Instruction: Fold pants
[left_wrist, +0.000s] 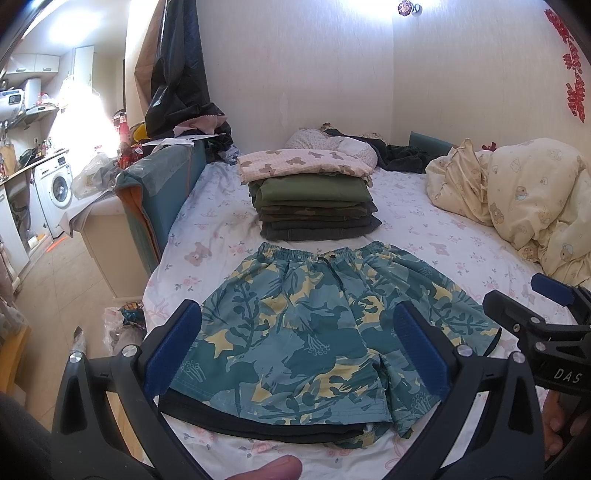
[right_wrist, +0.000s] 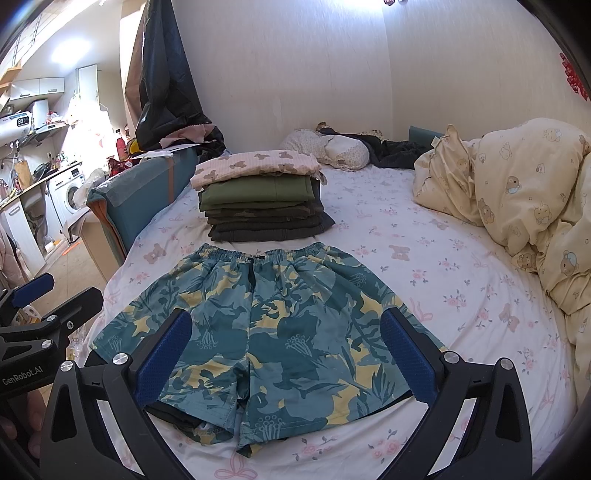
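Teal shorts with a yellow and blue leaf print lie flat on the bed, waistband toward the wall, legs toward me; they also show in the right wrist view. A dark garment lies under their near hem. My left gripper is open and empty, hovering above the leg ends. My right gripper is open and empty, also above the leg ends. The right gripper shows at the right edge of the left wrist view, and the left gripper at the left edge of the right wrist view.
A stack of folded clothes with a bear-print piece on top sits behind the shorts. A cream quilt is bunched at the right. The bed sheet is floral. A teal bed frame and floor lie left.
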